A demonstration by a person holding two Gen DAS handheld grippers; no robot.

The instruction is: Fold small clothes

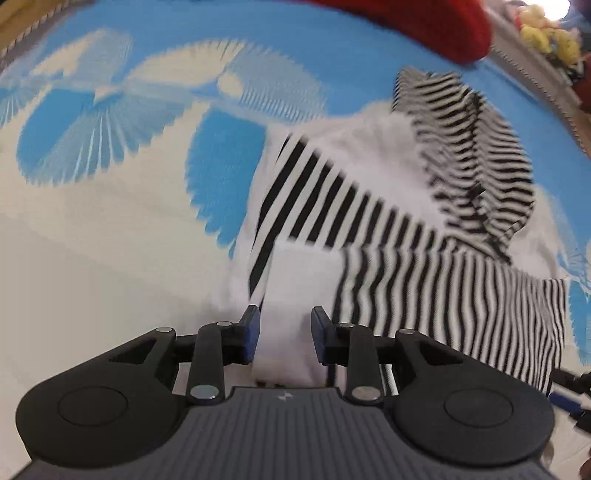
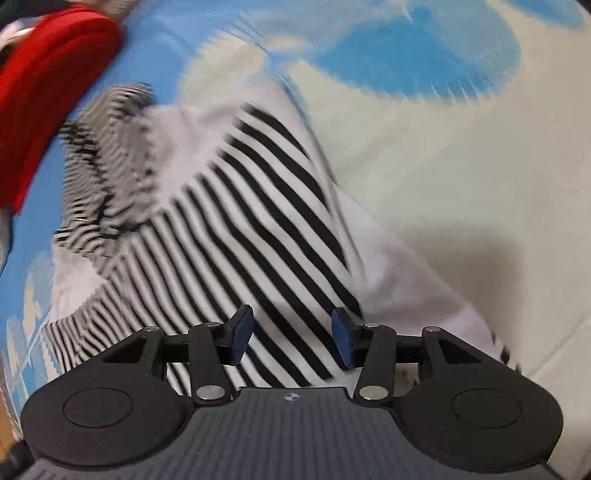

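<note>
A white garment with black stripes point(image 1: 369, 206) lies crumpled on a blue and cream patterned sheet point(image 1: 110, 221); it also shows in the right wrist view point(image 2: 258, 229). My left gripper point(image 1: 283, 332) is open, its blue pads either side of a white part of the cloth. My right gripper point(image 2: 291, 336) is open just over the striped part, nothing between the pads gripped. Both views are motion-blurred.
A red knitted garment point(image 1: 424, 22) lies at the far edge of the sheet, also in the right wrist view point(image 2: 48, 92). Yellow soft toys point(image 1: 546, 33) sit beyond the sheet's edge. The sheet point(image 2: 461, 184) spreads wide to the right.
</note>
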